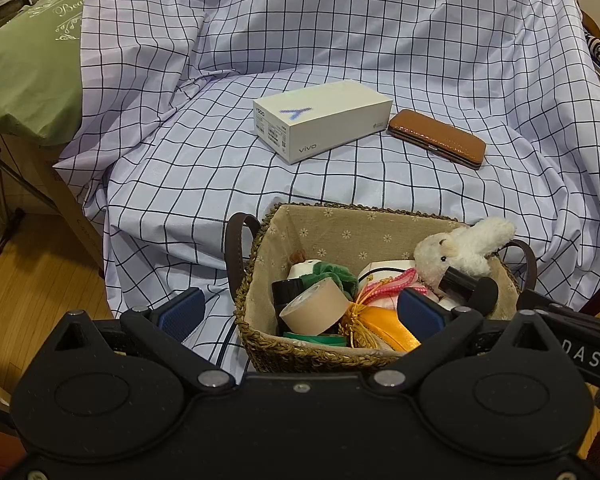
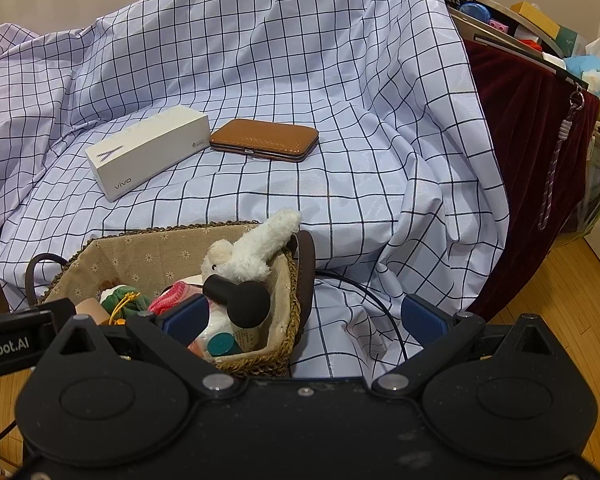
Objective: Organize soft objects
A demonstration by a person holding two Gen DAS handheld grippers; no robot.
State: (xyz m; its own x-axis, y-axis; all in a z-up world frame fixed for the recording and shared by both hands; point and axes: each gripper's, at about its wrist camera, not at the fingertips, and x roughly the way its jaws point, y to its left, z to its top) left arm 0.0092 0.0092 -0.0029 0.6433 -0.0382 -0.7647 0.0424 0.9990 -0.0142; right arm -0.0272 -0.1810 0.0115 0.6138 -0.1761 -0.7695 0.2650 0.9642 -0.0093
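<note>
Hovering both tools at the near edge of the basket (image 1: 256, 344), lower centre of each frame. The left tool (image 1: 300, 314) is standing spread and holding nothing; the right tool (image 2: 302, 316) is likewise spread and empty, its left pad sitting over the basket's right half.

The white plush toy (image 1: 466, 250) is leaning on the basket's right rim, head inside, body poking over the edge. Below it the basket is crowded: a roll of tan tape (image 1: 314, 312), a green soft piece (image 1: 332, 274), pink and orange fabric bits, a black dumbbell-shaped object (image 2: 236, 294) lying across the plush's lower end.

Risks, as I am judging them: pulling the plush could drag the black object or tip the light basket; a pinch on loose fur alone could slip; a pad could snag the brown handle (image 1: 238, 248).

The surface is a checked cloth (image 1: 380, 40), draped and heavily creased, so anything set down may be rolling or sliding. A white phone box (image 1: 320, 118) and brown case (image 1: 436, 138) are lying mid-frame, side by side. Wooden floor at the lower left, green bag upper left, cluttered shelves upper right of the right view.
</note>
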